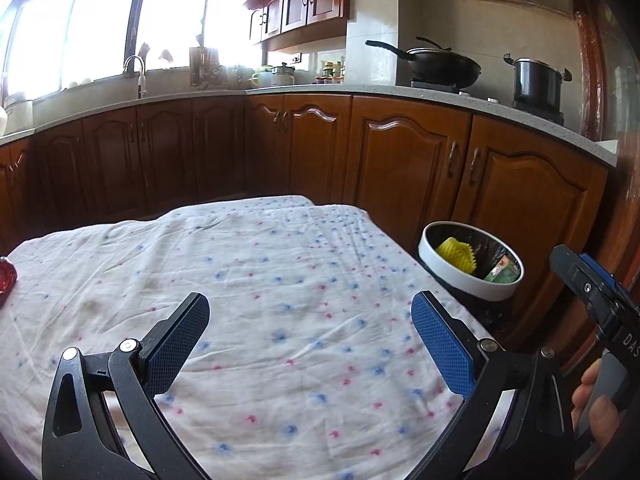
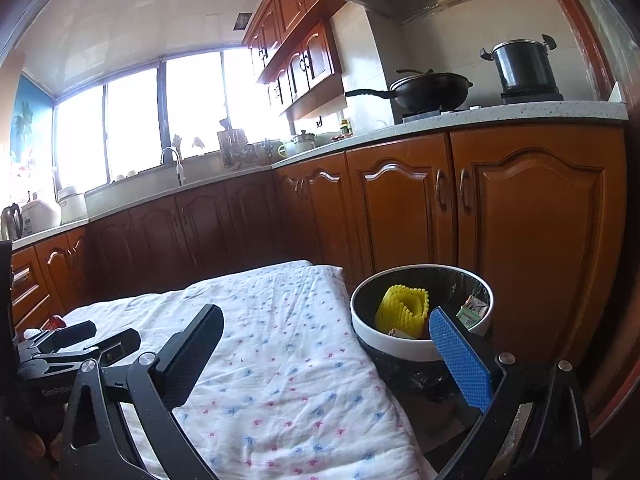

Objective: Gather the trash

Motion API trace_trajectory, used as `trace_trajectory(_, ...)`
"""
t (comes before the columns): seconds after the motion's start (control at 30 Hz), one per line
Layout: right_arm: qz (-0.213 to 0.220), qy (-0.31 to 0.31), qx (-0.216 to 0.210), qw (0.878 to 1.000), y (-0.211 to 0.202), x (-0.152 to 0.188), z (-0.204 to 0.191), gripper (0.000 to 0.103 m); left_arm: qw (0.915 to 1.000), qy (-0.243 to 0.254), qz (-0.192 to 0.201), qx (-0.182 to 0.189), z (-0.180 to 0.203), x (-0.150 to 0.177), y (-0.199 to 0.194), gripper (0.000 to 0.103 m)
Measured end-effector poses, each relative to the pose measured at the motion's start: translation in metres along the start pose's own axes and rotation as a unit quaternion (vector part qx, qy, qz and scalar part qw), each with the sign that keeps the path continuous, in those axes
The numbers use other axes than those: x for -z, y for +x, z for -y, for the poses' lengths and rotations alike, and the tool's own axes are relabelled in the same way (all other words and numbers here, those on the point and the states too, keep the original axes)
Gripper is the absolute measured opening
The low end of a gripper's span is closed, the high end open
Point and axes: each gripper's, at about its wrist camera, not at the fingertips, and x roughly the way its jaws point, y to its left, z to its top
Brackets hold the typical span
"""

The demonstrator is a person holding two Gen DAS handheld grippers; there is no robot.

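white cloth with small flowers covers the table under both tongs. left gripper and right gripper stand released, nothing between the pads. ahead-right of them the bin holds the yellow foam net and wrappers, probably just dropped there. one red wrapper lies far left.

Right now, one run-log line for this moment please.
left gripper: open, empty | right gripper: open, empty | bin: holds yellow foam net, packets | red item: on table edge
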Motion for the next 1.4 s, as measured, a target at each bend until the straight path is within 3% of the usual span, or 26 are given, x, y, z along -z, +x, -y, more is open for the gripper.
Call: trace_trajectory(1.4,-0.007,-0.001,-0.01,1.0,0.004,0.0059,-0.0032,0.103,0.9994,0.004,0.005,-0.035,-0.0093,0.0015,-0.0017,0.103)
